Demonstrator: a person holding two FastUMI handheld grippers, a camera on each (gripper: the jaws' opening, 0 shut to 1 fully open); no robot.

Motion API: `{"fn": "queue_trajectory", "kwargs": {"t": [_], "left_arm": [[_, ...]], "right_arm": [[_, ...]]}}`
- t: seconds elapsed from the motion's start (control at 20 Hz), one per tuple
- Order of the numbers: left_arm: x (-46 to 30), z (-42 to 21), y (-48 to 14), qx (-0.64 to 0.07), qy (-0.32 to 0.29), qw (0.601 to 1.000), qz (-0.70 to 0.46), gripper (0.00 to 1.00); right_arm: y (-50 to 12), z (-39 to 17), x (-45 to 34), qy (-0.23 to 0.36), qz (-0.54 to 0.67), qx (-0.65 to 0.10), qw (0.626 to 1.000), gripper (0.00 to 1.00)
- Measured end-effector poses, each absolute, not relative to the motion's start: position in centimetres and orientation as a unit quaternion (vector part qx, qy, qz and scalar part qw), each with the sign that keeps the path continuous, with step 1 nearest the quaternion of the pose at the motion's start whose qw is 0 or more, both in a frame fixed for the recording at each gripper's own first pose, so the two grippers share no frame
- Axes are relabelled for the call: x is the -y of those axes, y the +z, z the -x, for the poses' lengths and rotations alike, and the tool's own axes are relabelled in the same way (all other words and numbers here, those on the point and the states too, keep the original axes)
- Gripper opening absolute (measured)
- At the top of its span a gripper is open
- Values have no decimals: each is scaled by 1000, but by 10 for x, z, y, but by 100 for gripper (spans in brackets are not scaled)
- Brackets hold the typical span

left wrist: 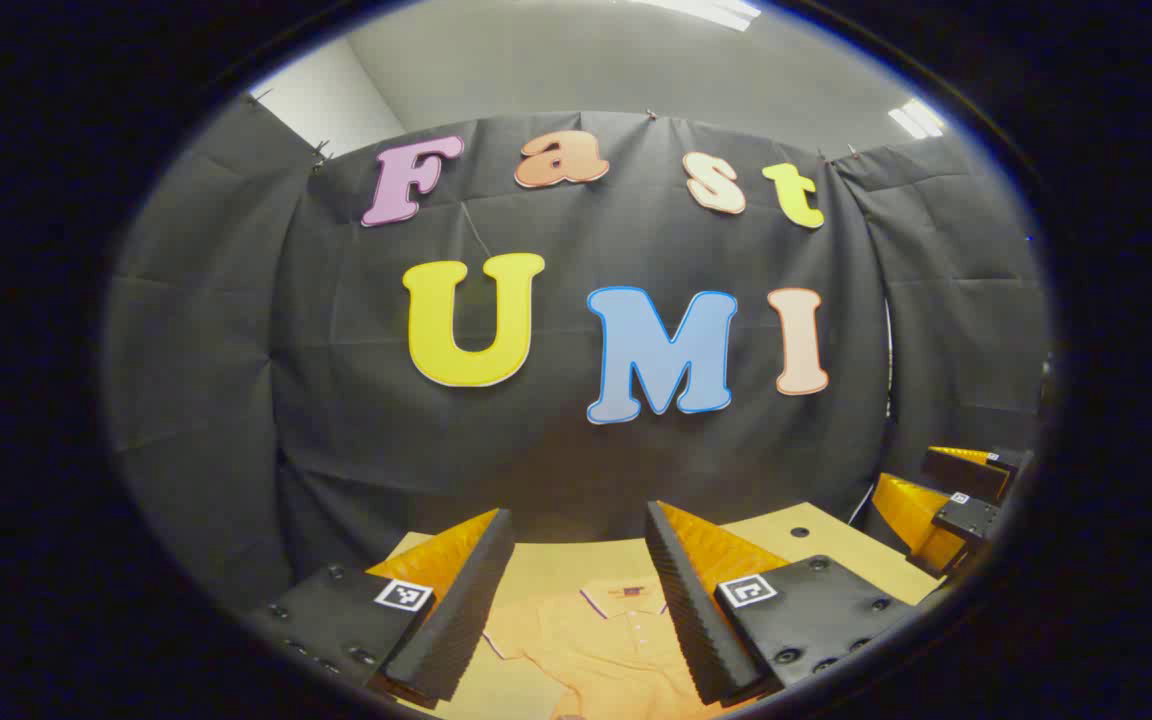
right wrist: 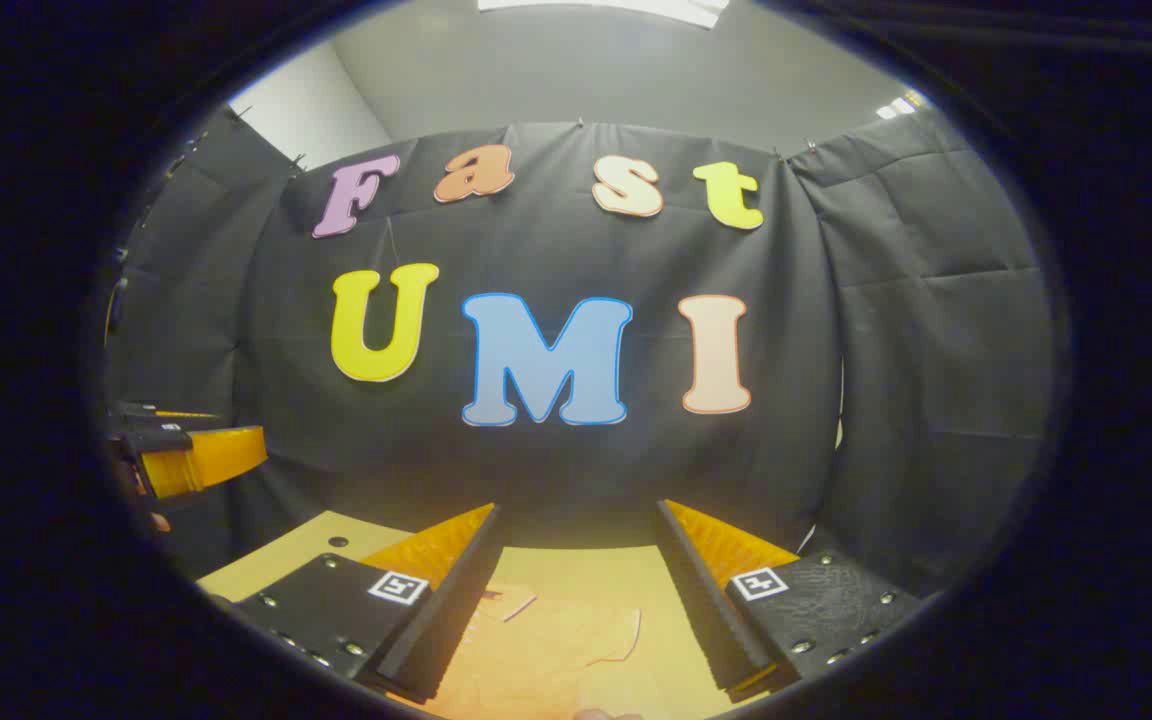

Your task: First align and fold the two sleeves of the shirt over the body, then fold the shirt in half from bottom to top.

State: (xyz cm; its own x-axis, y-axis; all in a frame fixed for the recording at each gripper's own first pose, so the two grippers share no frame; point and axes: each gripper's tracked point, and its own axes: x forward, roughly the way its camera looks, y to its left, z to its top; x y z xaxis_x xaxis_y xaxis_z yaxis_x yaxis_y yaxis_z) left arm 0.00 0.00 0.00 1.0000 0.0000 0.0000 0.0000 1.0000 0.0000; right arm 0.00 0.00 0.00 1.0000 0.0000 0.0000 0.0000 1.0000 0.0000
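Here, nearest in the left gripper view, the left claw (left wrist: 576, 600) stands wide open, its two fingers (left wrist: 456, 625) spread well apart with nothing between them and nothing touched. Through that gap the shirt (left wrist: 616, 645) lies flat on the counter (left wrist: 836, 545), collar (left wrist: 626, 597) toward the wall, with a short buttoned placket running down from it. One sleeve (left wrist: 506, 632) shows just beside the left finger's inner edge. The claw hangs above the cloth, not on it.

In the right gripper view, the right claw (right wrist: 576, 600) is likewise fully spread and holds nothing. Between its fingers (right wrist: 441, 620) lies a different part of the shirt (right wrist: 546, 650): a sleeve (right wrist: 611, 633) with its cuff edge turned toward the wall, and a small flap of cloth nearer the left finger. The collar and placket are seen in the left gripper view, the sleeve end more plainly here.

Farther off, each view catches the other claw at its margin. The left gripper view has the right claw (left wrist: 956, 500) at its right edge, over the counter's far corner. The right gripper view has the left claw (right wrist: 186, 455) at its left edge, raised above the counter (right wrist: 286, 555), with a bit of a hand (right wrist: 160, 522) below it.

Beyond the counter hangs the wall (left wrist: 576, 440) of dark cloth.
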Motion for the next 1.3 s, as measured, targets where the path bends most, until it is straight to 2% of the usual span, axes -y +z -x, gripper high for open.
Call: {"fn": "queue_trajectory", "kwargs": {"t": [0.25,0.45,0.6,1.05,1.3], "left_arm": [[-3,4,0,-2,3,1000,-2,88],[-6,9,-2,-4,5,1000,-7,88],[-10,13,-4,-6,8,1000,-7,88],[-34,22,-12,-20,32,999,-8,88],[-51,24,-14,-28,55,998,-10,88]], "right_arm": [[-6,-6,6,-4,-16,-7,1000,94],[-33,-21,7,6,-4,-42,999,94],[-59,-38,3,17,-39,-79,996,94],[-184,-106,30,-6,-73,-222,972,95],[-263,-137,54,-27,-79,-309,947,95]]}}
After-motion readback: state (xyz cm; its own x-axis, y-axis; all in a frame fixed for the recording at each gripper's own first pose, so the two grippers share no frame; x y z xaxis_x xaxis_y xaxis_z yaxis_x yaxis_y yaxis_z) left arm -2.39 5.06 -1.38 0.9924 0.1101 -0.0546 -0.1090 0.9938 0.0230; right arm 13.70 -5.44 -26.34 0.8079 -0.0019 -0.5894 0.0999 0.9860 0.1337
